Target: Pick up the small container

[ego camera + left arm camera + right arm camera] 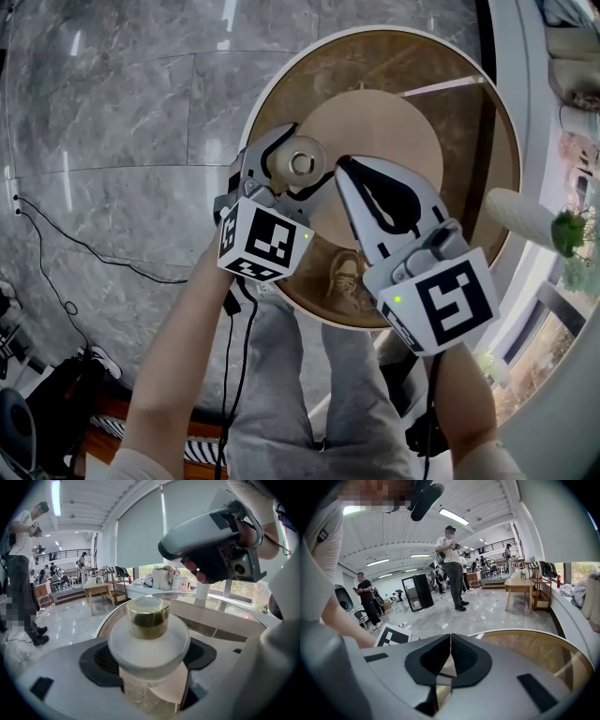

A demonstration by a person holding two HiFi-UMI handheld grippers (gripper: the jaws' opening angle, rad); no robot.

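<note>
head view: the left gripper (302, 152) holds the small jar (302, 166) over the near left of the round table (469, 103). left gripper view: jaws clamp its rounded white body, which could slip if the squeeze eases. right gripper view: the right gripper (450, 644) is shut, empty.

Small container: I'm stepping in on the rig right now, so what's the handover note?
Left gripper: shut on the container, pads on its white body.
Right gripper: shut, empty, close beside the left.
Container: upright over the round table, near its edge; I cannot tell whether it is clear of the top.
Done: the grasp.
Left: probably just to lift it clear and hold it steady.
</note>
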